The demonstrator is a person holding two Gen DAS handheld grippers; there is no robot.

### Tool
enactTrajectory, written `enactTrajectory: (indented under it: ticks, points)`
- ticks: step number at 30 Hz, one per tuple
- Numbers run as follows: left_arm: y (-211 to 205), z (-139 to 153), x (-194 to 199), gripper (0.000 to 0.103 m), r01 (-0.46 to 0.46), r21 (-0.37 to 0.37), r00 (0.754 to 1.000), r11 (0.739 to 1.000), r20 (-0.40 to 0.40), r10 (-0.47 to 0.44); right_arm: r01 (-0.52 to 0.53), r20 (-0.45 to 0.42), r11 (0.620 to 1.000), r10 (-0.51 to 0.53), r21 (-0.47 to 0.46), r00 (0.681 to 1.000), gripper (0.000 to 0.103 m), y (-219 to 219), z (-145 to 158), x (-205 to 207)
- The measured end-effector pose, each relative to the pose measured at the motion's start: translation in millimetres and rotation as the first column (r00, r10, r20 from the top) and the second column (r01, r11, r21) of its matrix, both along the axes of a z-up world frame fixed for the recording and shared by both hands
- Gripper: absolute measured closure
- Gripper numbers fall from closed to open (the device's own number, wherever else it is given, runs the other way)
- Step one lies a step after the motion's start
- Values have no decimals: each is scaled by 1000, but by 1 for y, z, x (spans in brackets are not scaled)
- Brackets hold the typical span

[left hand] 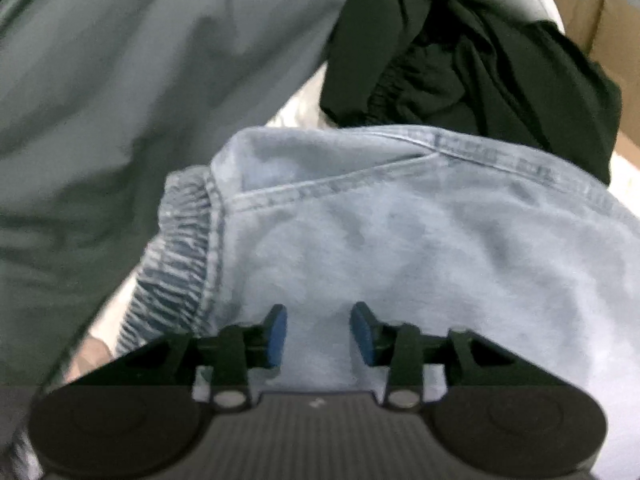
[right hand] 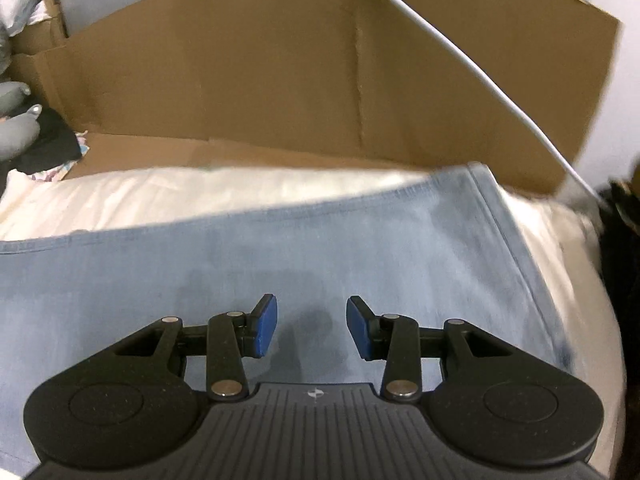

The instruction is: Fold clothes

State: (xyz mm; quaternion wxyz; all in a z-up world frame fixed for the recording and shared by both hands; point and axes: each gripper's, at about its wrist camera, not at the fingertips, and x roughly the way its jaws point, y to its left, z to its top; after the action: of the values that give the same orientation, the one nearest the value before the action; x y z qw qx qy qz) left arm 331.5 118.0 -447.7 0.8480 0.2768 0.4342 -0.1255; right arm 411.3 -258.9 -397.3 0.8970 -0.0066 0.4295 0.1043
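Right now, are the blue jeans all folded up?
Cannot tell. The light blue jeans lie flat on the white bedding, but their whole shape is cropped.

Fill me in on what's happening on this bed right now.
A person with a handheld gripper in each hand is folding clothes. Light blue denim trousers lie spread on a white bed sheet. The left gripper hangs over the elastic waistband end and the right gripper over the flat leg; both are open, gripping nothing. A crumpled black garment and a grey-green one lie beyond, with a cardboard box behind.
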Motion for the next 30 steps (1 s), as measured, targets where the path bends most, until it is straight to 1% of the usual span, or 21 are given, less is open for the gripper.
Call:
enactTrajectory:
  ticks: [2, 3, 4, 7, 9, 11, 14, 17, 18, 21, 25, 28, 30]
  points:
    - [3, 7, 8, 60, -25, 1, 1000, 1000, -9, 25, 4, -20, 1000, -4, 15, 1000, 58, -3, -1, -15]
    - [6, 12, 12, 63, -38, 0, 999, 999, -13, 38, -13, -25, 1000, 14, 15, 1000, 57, -4, 2, -21]
    - [9, 19, 15, 70, -38, -2, 999, 999, -5, 38, -32, -30, 999, 32, 15, 999, 57, -5, 5, -26]
    - [22, 34, 10, 79, -22, -18, 1000, 1000, -9, 22, -77, -22, 997, 77, 0, 997, 57, -6, 15, -37]
    - [33, 45, 2, 79, -18, -24, 1000, 1000, -3, 18, -85, -22, 996, 85, 7, 996, 57, -9, 23, -44]
    - [45, 55, -6, 79, -20, -37, 1000, 999, -7, 20, -75, -41, 997, 76, 22, 996, 57, -12, 30, -51]
    - [66, 69, -18, 79, -30, -33, 1000, 999, -1, 30, -73, -62, 996, 76, 50, 995, 57, -16, 42, -68]
    - [93, 84, -31, 77, -71, -42, 997, 997, -12, 71, -100, -60, 993, 104, 65, 993, 57, -20, 53, -92]
    - [105, 90, -41, 77, -90, -47, 996, 995, -17, 89, -107, -62, 992, 110, 64, 992, 57, -22, 54, -101]
    - [137, 95, -55, 77, -161, -48, 986, 986, -42, 159, -96, -105, 992, 104, 79, 989, 57, -29, 51, -124]
    - [167, 95, -70, 77, -223, -46, 973, 974, -67, 220, -115, -148, 991, 125, 72, 981, 57, -28, 45, -144]
    - [181, 92, -74, 77, -242, -34, 968, 970, -77, 239, -132, -159, 988, 142, 75, 977, 57, -26, 44, -154]
    - [183, 86, -73, 76, -222, -16, 972, 975, -81, 220, -132, -169, 988, 144, 82, 975, 57, -23, 43, -156]
